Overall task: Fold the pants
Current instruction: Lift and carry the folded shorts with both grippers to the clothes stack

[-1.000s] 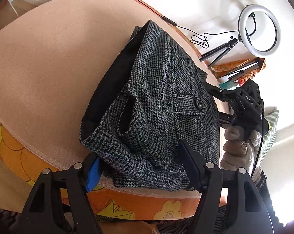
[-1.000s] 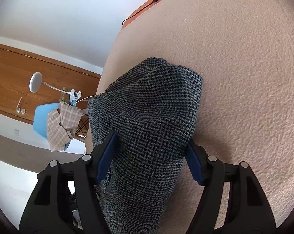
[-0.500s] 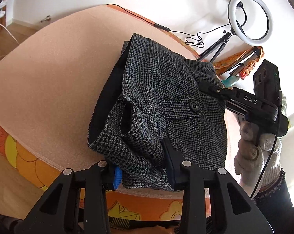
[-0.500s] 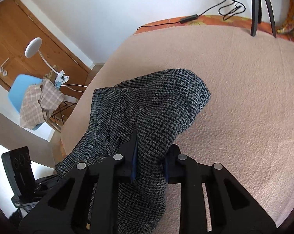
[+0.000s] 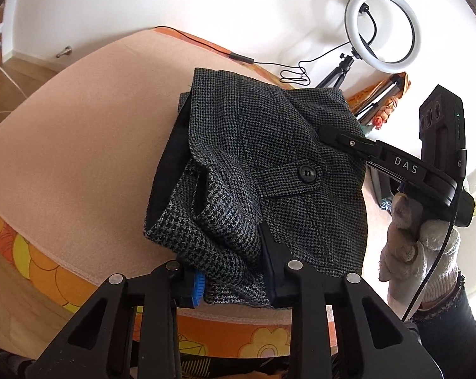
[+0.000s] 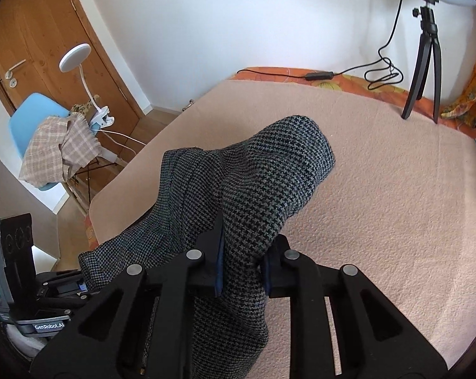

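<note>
Left wrist: both grippers, L [image 5: 231, 268] & R [image 6: 242, 262], clamp pants [image 5: 269, 158].

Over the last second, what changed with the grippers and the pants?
Both grippers closed: the left gripper and right gripper, open around the cloth a second ago, now pinch the pants. The right one has lifted its corner, so a fold of cloth stands off the blanket. The pants remain folded at the bed's near edge; the ring light is unmoved.
</note>
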Demonstrator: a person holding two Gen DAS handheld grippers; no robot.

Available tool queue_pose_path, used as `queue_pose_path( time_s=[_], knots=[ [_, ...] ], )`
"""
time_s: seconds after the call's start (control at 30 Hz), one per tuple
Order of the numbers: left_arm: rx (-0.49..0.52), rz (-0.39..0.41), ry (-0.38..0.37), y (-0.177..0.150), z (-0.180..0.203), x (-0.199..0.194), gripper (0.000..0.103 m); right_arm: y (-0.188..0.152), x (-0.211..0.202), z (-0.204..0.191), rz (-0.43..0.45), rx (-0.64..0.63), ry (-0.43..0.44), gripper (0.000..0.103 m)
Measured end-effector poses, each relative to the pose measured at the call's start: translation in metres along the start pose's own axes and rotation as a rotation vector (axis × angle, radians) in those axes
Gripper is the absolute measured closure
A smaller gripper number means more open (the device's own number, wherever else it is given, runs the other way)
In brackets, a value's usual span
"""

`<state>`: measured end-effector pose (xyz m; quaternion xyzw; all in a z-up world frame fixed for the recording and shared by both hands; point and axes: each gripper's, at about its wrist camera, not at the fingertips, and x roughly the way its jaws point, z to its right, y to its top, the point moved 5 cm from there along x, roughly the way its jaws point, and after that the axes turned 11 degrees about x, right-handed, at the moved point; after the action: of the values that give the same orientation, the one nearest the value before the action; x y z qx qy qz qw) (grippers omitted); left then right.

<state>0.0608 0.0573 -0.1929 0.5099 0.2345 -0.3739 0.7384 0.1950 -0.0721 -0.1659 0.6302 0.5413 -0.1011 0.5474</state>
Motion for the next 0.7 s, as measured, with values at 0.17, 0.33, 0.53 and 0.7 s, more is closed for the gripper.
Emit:
queue_pose_path(
  time_s=[0.17,0.33,0.53,0.7],
  knots=[
    [0.054,0.017,-0.036,0.015,0.025,0.000,0.076,0.014,-0.031,0.009,0.054,-0.022,-0.021,0.085],
    [0.112,0.040,-0.078,0.033,0.058,0.007,0.076,0.028,-0.069,0.031,0.116,-0.034,-0.069,0.085],
    [0.186,0.055,-0.154,0.055,0.109,0.025,0.076,0.044,-0.122,0.068,0.177,-0.035,-0.147,0.085],
    [0.259,0.062,-0.217,0.071,0.164,0.043,0.077,0.055,-0.167,0.113,0.219,-0.014,-0.227,0.085]
  ],
)
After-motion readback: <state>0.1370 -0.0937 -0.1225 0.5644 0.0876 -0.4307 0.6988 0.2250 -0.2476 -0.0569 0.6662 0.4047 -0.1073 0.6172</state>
